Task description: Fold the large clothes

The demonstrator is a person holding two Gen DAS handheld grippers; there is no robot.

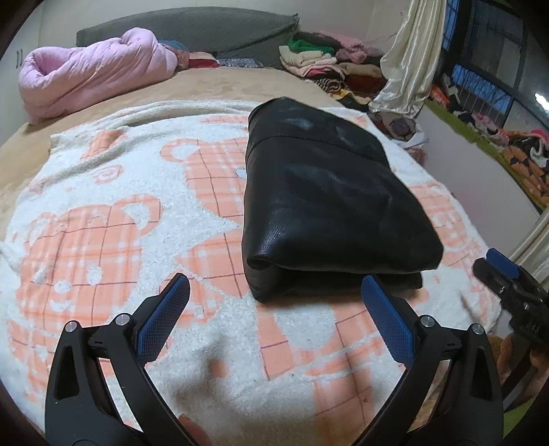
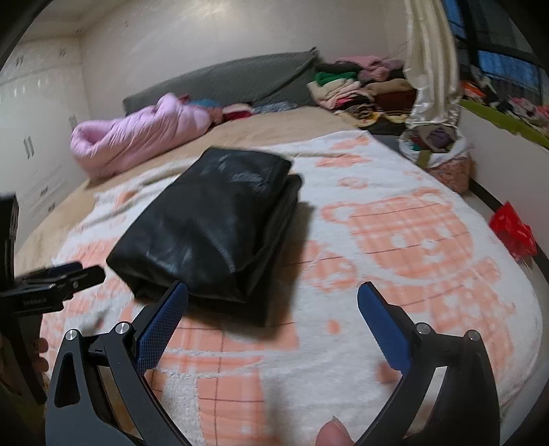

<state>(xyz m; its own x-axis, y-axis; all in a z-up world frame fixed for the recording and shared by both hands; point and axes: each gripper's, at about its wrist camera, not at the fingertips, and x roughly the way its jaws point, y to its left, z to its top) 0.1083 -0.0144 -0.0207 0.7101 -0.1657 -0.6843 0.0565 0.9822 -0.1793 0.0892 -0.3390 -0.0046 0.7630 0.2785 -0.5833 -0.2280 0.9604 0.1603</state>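
Pink quilted bedding [image 1: 92,73] lies bunched at the far left of the bed, and to its right we see a black leather-look garment [image 1: 329,206], already folded into a thick rectangle, resting on the white and orange bear-print blanket [image 1: 103,219]. We hold the left gripper [image 1: 274,322] just short of the bundle's near edge and the right gripper [image 2: 272,324] beside its near right corner, both with jaws spread wide and empty. We judge the slick, springy layers could slide or unfold if nudged or lifted from one side.

Bear-print blanket [image 1: 103,212], pink quilt [image 1: 89,72] – bunched, grey headboard cushion [image 1: 192,27], stacked clothes [image 1: 319,61], cream curtain [image 1: 411,55]
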